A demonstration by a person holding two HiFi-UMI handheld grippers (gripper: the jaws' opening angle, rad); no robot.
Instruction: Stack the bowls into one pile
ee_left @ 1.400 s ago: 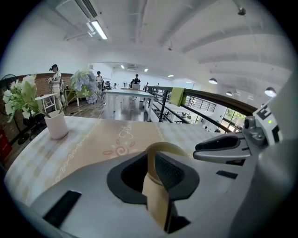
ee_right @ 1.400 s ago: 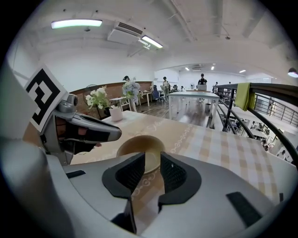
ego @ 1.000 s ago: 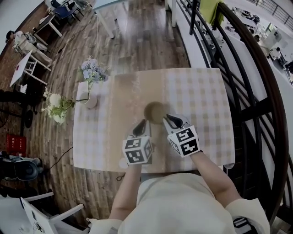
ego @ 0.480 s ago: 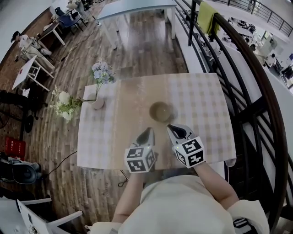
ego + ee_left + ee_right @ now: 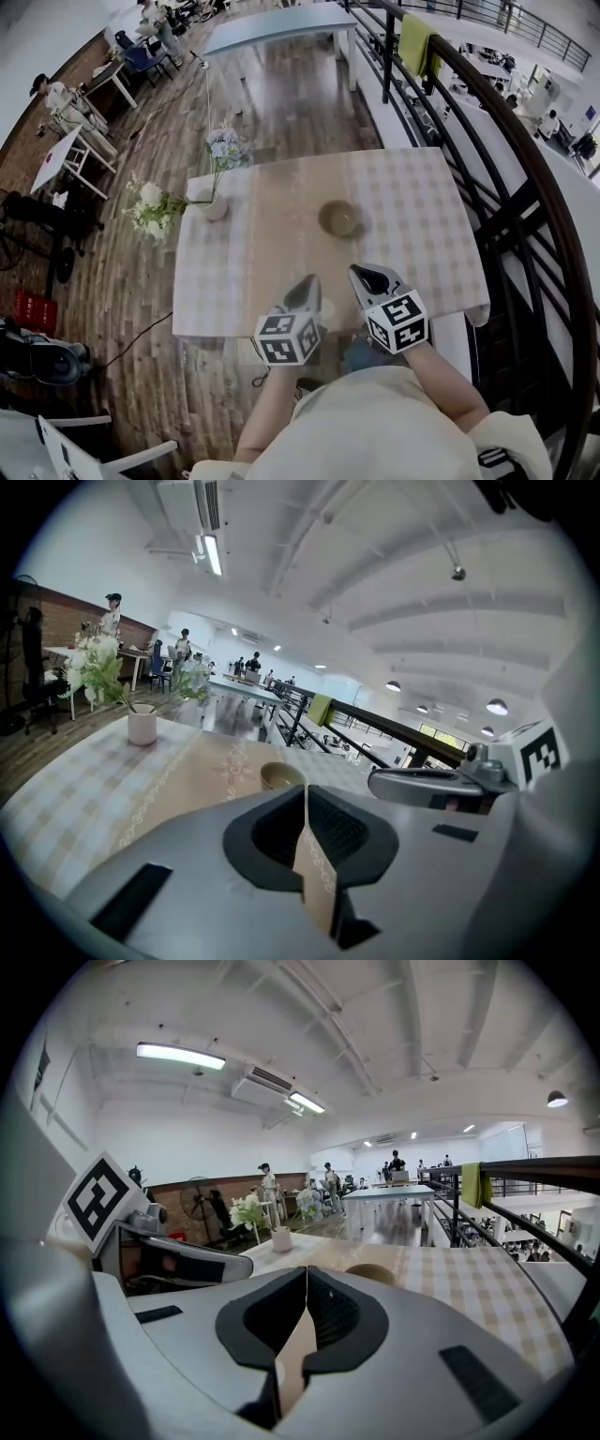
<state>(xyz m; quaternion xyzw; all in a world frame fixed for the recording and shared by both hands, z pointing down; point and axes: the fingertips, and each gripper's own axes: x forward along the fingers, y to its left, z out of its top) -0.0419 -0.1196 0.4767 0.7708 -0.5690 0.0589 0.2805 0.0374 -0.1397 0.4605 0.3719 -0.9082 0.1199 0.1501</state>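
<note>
The round olive-brown bowl (image 5: 338, 217) sits upright with its mouth facing up near the middle of the checked-cloth table (image 5: 422, 225); being round, it shows no long axis, and whether it is one bowl or several nested cannot be told. The left claw (image 5: 307, 281) and right claw (image 5: 360, 273) hang side by side over the table's 6 o'clock edge, both aimed toward the bowl at their 12 o'clock and well apart from it, each clenched on nothing, their jaws having just been closing. A white vase of flowers (image 5: 216, 208) stands at the bowl's 9 o'clock.
</note>
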